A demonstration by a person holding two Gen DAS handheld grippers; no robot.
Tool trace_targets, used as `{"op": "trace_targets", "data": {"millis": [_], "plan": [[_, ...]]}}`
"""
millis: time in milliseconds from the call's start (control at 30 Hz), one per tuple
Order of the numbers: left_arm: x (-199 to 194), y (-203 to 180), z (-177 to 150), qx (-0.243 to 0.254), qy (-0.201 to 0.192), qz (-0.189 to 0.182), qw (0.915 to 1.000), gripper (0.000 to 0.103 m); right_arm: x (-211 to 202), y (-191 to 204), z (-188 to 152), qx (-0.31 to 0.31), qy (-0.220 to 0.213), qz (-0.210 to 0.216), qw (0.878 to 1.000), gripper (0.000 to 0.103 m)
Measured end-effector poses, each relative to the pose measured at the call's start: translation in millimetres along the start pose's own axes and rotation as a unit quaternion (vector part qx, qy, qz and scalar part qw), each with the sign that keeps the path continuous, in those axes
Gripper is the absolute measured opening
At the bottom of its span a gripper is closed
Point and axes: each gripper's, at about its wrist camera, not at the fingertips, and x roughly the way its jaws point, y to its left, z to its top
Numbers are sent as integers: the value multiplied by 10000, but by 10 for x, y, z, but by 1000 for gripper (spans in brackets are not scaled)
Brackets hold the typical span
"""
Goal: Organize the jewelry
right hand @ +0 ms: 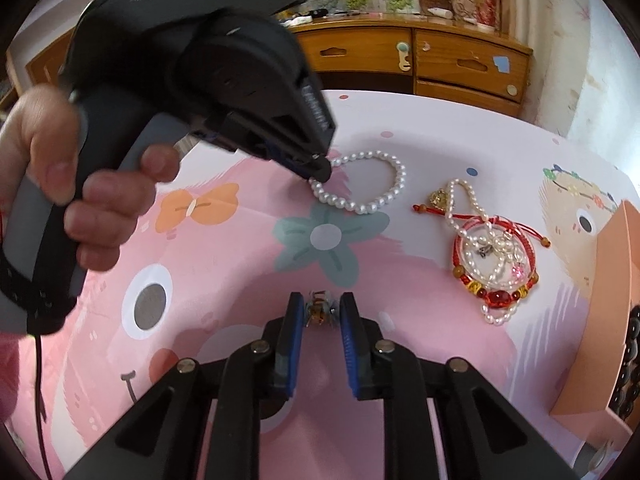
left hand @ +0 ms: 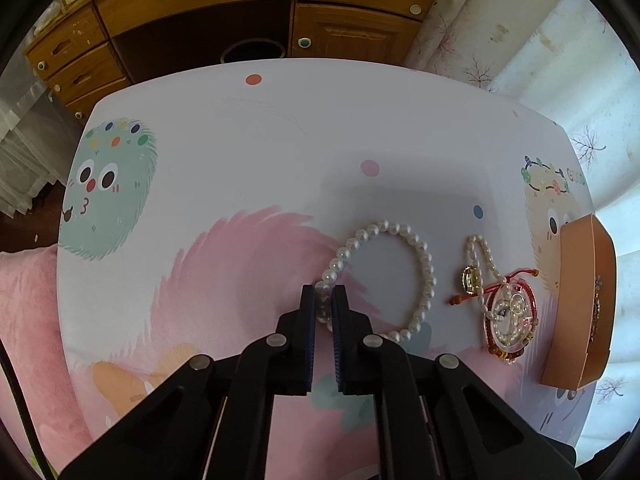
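Note:
A white pearl bracelet (left hand: 422, 258) lies on the patterned table and also shows in the right wrist view (right hand: 376, 200). My left gripper (left hand: 323, 300) is shut on the bracelet's near-left beads; it shows from outside in the right wrist view (right hand: 320, 170). A pile of red cord, red bead and small pearl bracelets (left hand: 506, 314) lies to the right and also shows in the right wrist view (right hand: 492, 256). My right gripper (right hand: 320, 312) is shut on a small amber and gold piece of jewelry (right hand: 319, 312) just above the table.
An orange box (left hand: 584, 308) stands at the table's right edge and holds dark beads (right hand: 630, 360). A wooden dresser (left hand: 240, 4) stands behind the table. A pink cushion (left hand: 28, 340) lies at the left. A curtain (left hand: 540, 40) hangs at the right.

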Motion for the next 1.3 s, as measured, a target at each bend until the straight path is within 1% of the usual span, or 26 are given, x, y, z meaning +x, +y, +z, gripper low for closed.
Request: {"op": "trace_targets", "data": {"millis": [167, 367, 533, 667, 767, 967, 1067, 1167, 1300], "plan": [[-101, 33, -66, 1, -25, 0, 10000, 5, -94, -51, 23, 298, -97, 27, 9995, 16], [-408, 26, -88, -34, -265, -58, 9996, 5, -231, -60, 43, 419, -233, 0, 9989, 16], [-717, -37, -136, -136, -492, -385, 9980, 5, -440, -110, 62, 586, -405, 30, 9975, 16], [-987, -105, -193, -159, -722, -526, 9959, 5, -644, -193, 77, 705, -559, -43, 9959, 16], [-1213, -179, -234, -147, -910, -619, 9938, 5, -805, -280, 74, 862, -657, -9, 9941, 16], [-1621, -400, -318, -97, -1264, -820, 9885, 5, -1119, -496, 51, 1008, -846, 42, 9913, 16], [-1795, -593, -361, -39, -1413, -913, 9857, 5, -1273, -625, 14, 1036, -928, 45, 9903, 16], [-1901, -792, -402, 57, -1483, -1040, 9835, 5, -1413, -744, -47, 1068, -1007, 99, 9891, 16], [-1978, -1073, -444, 160, -1475, -1193, 9817, 5, -1596, -898, -153, 1033, -1081, 132, 9887, 16]]}}
